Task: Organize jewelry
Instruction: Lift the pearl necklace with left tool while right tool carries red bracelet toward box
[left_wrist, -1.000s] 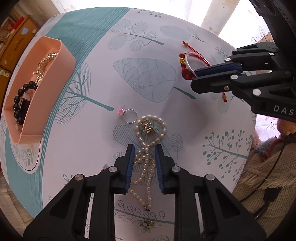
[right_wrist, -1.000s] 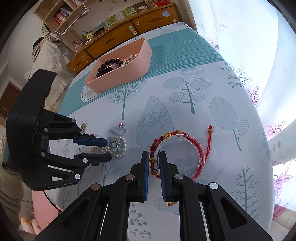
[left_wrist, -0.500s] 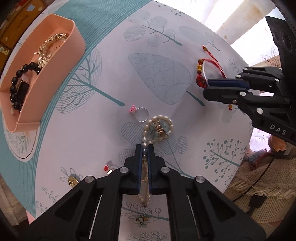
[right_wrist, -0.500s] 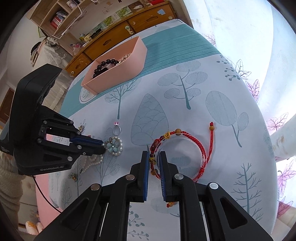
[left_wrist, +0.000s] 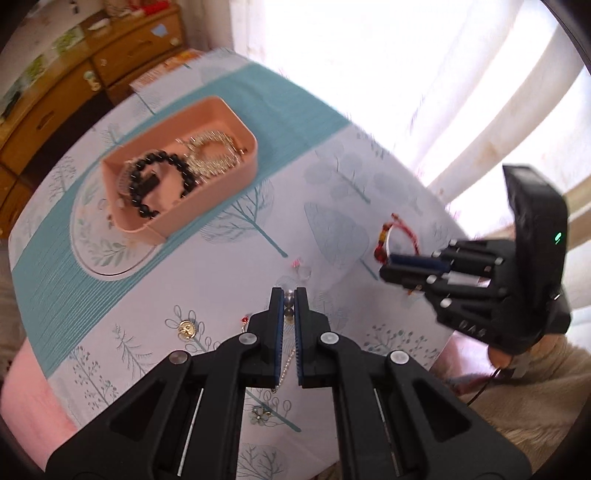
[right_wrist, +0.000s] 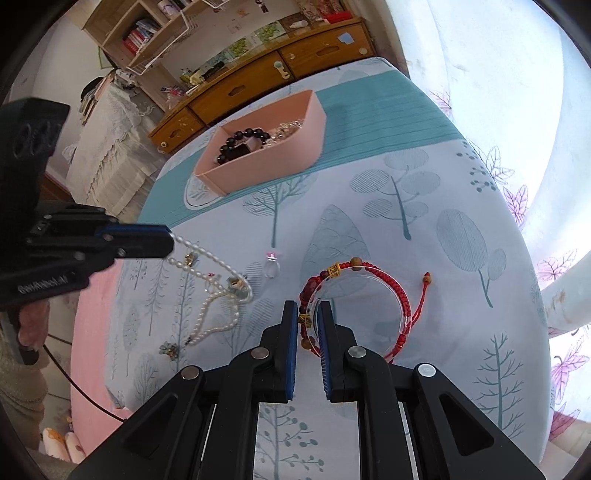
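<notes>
Left hand-held gripper (right_wrist: 168, 242) clamps the pearl necklace (right_wrist: 218, 288), lifting it; right hand-held gripper (right_wrist: 308, 321) pinches the red bracelet (right_wrist: 369, 295); next, tray (right_wrist: 266, 162) ahead.

Home room, wooden dresser (right_wrist: 258, 85), bookshelf (right_wrist: 144, 33), curtains (left_wrist: 424, 74)

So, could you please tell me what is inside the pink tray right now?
The pink tray holds a black bead bracelet around a dark piece and a gold chain. Whatever lies beneath them, or against the near wall, is hidden.
</notes>
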